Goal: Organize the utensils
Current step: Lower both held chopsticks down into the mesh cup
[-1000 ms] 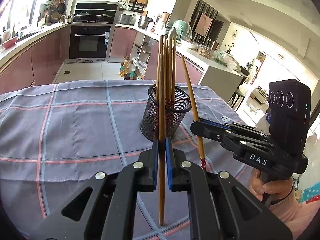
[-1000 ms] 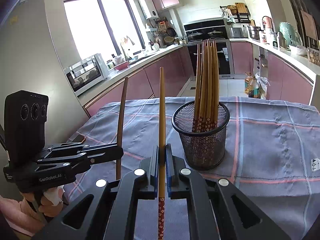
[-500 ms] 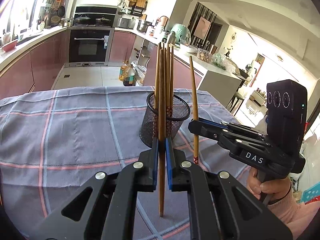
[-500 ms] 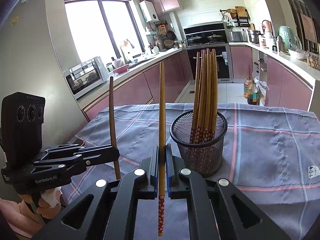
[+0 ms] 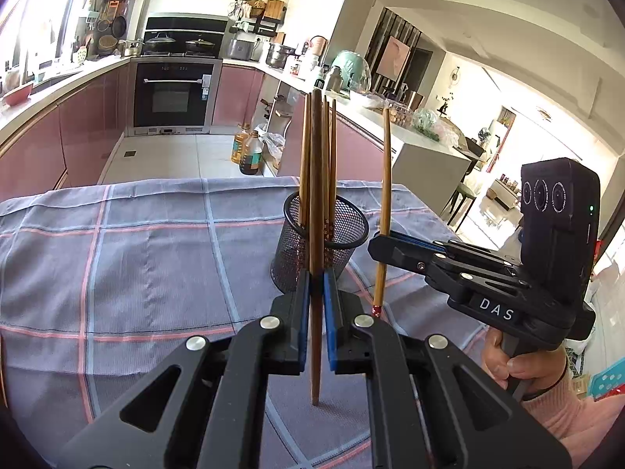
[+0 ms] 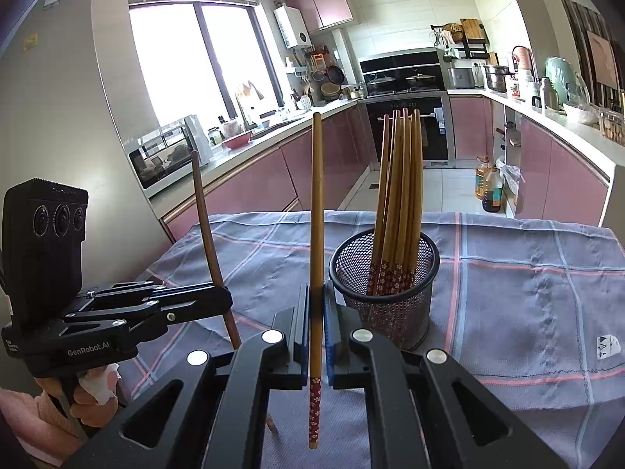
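Note:
A black mesh holder [image 5: 324, 242] [image 6: 384, 289] stands on the checked tablecloth with several wooden chopsticks [image 6: 400, 203] upright in it. My left gripper [image 5: 317, 293] is shut on a dark wooden chopstick [image 5: 316, 179], held upright just in front of the holder. It shows at the left in the right wrist view [image 6: 222, 301]. My right gripper [image 6: 317, 312] is shut on a lighter chopstick [image 6: 317, 211] with a red flowered end, upright, left of the holder. In the left wrist view my right gripper [image 5: 377, 244] holds its chopstick [image 5: 384, 203] right of the holder.
The grey-blue checked tablecloth [image 5: 136, 258] covers the table. Its far edge drops to the kitchen floor, where oil bottles [image 5: 248, 150] stand. Pink cabinets and an oven [image 5: 172, 97] lie beyond. A white label [image 6: 607, 346] sits on the cloth at the right.
Both grippers have risen with their chopsticks. The right gripper's chopstick has swung from tilted to nearly upright and come closer to the holder.

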### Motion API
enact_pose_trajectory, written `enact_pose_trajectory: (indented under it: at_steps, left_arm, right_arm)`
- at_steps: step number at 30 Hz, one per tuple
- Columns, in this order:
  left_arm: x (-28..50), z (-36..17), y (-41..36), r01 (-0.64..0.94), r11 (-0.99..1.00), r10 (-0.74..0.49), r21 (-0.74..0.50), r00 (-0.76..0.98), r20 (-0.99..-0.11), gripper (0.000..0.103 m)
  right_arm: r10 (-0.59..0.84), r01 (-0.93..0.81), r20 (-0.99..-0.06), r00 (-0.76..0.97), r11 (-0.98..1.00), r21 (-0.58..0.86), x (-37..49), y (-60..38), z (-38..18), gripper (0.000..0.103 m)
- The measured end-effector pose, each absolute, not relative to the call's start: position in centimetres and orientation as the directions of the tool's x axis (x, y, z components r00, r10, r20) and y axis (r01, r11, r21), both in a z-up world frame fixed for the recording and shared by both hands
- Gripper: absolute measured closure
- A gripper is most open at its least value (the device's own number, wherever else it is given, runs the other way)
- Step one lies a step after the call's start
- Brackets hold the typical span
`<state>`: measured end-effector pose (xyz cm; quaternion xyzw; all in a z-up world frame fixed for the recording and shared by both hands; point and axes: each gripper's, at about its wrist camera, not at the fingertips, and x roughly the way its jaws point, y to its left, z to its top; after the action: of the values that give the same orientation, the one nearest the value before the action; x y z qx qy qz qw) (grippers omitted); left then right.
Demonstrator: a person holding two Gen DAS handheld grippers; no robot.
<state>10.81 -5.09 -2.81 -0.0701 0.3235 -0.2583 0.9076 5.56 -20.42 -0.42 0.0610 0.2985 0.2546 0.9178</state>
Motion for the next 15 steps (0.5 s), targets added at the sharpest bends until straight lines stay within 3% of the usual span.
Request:
enact_pose_trajectory:
  at_steps: [15]
  left_arm:
    - [11.06,-2.16,-5.13,0.429,0.854,-0.518,-0.294,0.667,-0.536,0.095]
  right_arm:
    - [0.499,-0.430,-0.500,0.708,0.866,0.256,5.70,-20.76,0.42,0.097]
